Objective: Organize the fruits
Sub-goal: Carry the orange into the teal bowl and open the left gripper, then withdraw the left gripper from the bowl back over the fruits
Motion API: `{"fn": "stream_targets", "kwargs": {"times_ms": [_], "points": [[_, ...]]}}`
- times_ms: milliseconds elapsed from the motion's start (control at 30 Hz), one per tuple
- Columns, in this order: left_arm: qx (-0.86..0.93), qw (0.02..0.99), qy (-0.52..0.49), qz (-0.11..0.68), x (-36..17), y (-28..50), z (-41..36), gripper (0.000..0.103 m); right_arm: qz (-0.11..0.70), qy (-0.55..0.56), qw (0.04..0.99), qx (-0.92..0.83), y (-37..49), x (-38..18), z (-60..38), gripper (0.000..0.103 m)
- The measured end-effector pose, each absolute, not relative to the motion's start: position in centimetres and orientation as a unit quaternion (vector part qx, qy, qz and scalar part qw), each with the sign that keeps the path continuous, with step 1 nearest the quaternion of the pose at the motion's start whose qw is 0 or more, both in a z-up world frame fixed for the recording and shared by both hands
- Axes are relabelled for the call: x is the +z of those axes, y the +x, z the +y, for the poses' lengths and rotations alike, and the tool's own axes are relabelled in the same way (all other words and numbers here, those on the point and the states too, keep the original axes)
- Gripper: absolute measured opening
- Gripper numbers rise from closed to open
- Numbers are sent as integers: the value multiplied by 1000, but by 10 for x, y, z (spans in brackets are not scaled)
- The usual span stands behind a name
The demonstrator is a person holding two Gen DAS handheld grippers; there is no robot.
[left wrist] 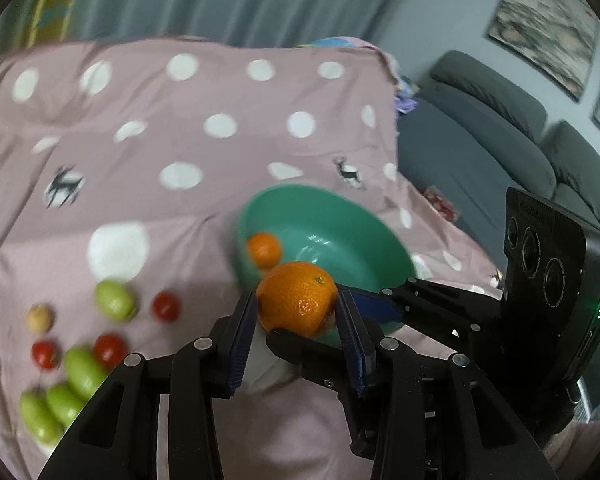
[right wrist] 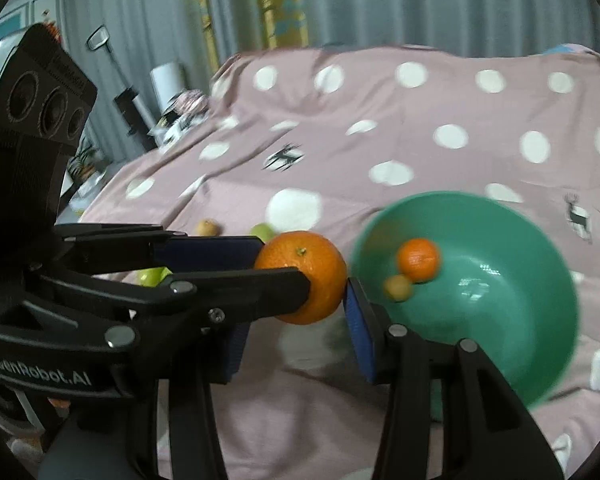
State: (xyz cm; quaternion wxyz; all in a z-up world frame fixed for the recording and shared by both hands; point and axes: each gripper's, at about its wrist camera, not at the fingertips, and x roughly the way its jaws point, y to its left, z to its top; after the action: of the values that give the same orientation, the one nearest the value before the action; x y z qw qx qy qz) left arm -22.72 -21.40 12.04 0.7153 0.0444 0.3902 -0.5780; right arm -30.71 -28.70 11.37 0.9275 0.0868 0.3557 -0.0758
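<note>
A large orange (left wrist: 298, 298) is held in the air between both grippers, just in front of a green bowl (left wrist: 340, 224). My left gripper (left wrist: 298, 316) is shut on the orange, pads on its two sides. My right gripper (right wrist: 296, 312) crosses the left one around the same orange (right wrist: 304, 276), its right pad touching the fruit; I cannot tell whether it grips. The bowl (right wrist: 520, 280) holds a small orange (right wrist: 418, 260) and a small yellowish fruit (right wrist: 398, 287).
On the pink dotted cloth (left wrist: 200, 152) at the left lie several green fruits (left wrist: 114, 300), red tomatoes (left wrist: 166, 306) and a small pale fruit (left wrist: 40, 318). A grey sofa (left wrist: 500, 128) stands to the right, curtains behind.
</note>
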Motion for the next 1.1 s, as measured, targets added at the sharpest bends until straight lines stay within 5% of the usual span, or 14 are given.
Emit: {"fn": "stream_targets", "kwargs": {"times_ms": [467,633,767,833,1100], "points": [[-596,691,76,402,107,-251,-277,41,366,140,907,-153,-338,97,-340,49],[-583,711,79,385,115,-252,-269,75,364,147,907,-154,-338,94,-338,59],[-571,727,77,372,122,-250,-259,81,357,148,909,-157,-341,98,-335,65],[-562,738,77,366,125,-248,-251,94,354,144,910,-160,-344,100,-333,68],[-530,764,62,364,130,-234,-214,97,341,140,914,-167,-353,112,-326,80]]}}
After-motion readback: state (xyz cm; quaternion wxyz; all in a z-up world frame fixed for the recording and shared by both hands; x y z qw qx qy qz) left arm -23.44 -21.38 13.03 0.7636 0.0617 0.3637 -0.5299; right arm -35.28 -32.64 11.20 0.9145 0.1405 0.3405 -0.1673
